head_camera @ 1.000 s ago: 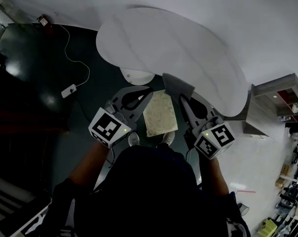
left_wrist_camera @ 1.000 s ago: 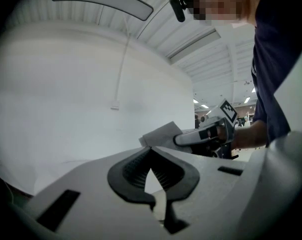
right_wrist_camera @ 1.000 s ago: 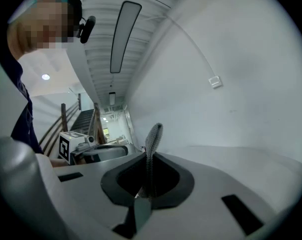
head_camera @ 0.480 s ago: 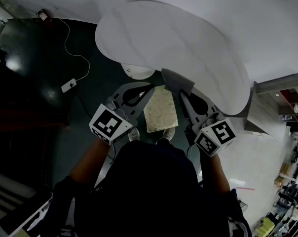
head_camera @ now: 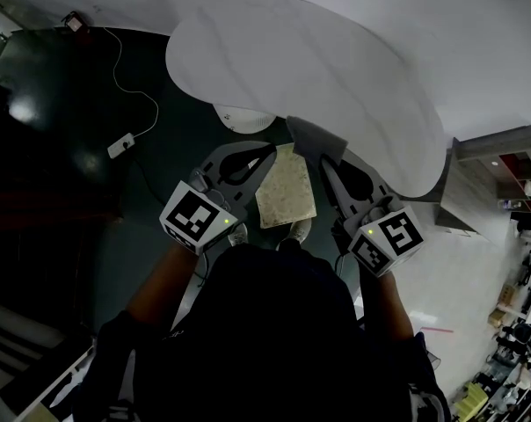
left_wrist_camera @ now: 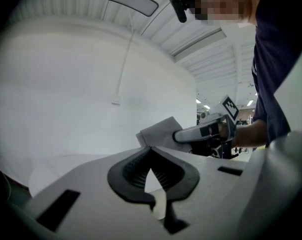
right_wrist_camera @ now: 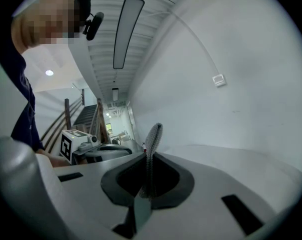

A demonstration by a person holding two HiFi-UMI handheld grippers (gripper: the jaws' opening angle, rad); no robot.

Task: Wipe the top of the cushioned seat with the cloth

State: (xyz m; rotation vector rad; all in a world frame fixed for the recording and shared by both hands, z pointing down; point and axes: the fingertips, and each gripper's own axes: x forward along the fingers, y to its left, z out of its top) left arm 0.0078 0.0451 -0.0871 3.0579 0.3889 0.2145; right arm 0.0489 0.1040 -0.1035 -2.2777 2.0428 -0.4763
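Evidently right gripper (head_camera: 331, 161) pinches a grey folded cloth (head_camera: 316, 139) between 2 fingers, white curved cushioned seat (head_camera: 309, 69) beyond them; left gripper (head_camera: 265, 154) fingers pressed together, empty. Wiping needs flat contact.

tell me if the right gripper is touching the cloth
Touching. The right gripper clamps the cloth edge-on between its shut jaws, plain in the right gripper view.

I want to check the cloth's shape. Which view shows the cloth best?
The left gripper view: the cloth shows its flat face. The right gripper view shows it edge-on; the head view, small and dim.
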